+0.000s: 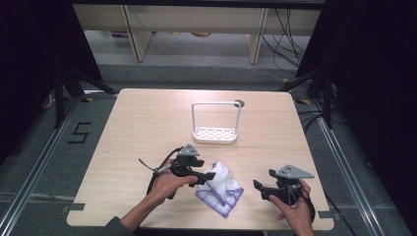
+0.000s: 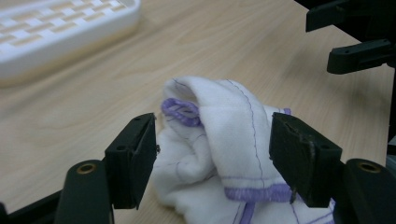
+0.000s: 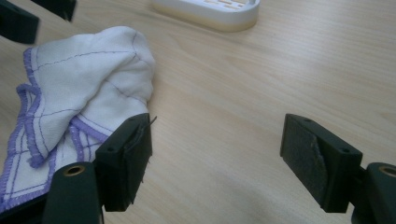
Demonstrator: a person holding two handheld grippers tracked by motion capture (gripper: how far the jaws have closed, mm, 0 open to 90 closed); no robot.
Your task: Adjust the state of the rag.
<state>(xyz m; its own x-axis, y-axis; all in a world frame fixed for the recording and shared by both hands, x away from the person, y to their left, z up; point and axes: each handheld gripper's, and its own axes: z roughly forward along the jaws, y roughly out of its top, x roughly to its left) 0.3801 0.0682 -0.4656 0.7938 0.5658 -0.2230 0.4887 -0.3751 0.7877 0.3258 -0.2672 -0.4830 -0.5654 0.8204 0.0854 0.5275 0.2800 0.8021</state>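
A crumpled white cloth (image 1: 221,189) with purple stitched edges lies on the wooden table (image 1: 142,123) near its front edge. My left gripper (image 1: 209,176) reaches the cloth from the left. In the left gripper view its jaws stand open on either side of a raised fold of the cloth (image 2: 219,135), close to it without squeezing it. My right gripper (image 1: 260,189) is right of the cloth, open. In the right gripper view its jaws (image 3: 217,158) frame bare wood, with the cloth (image 3: 79,79) just left of the left pad.
A white rack (image 1: 215,133) with a tall wire handle stands behind the cloth at the table's middle. Its slotted base (image 2: 51,32) is at the upper left of the left gripper view. The floor drops away beyond the table edges.
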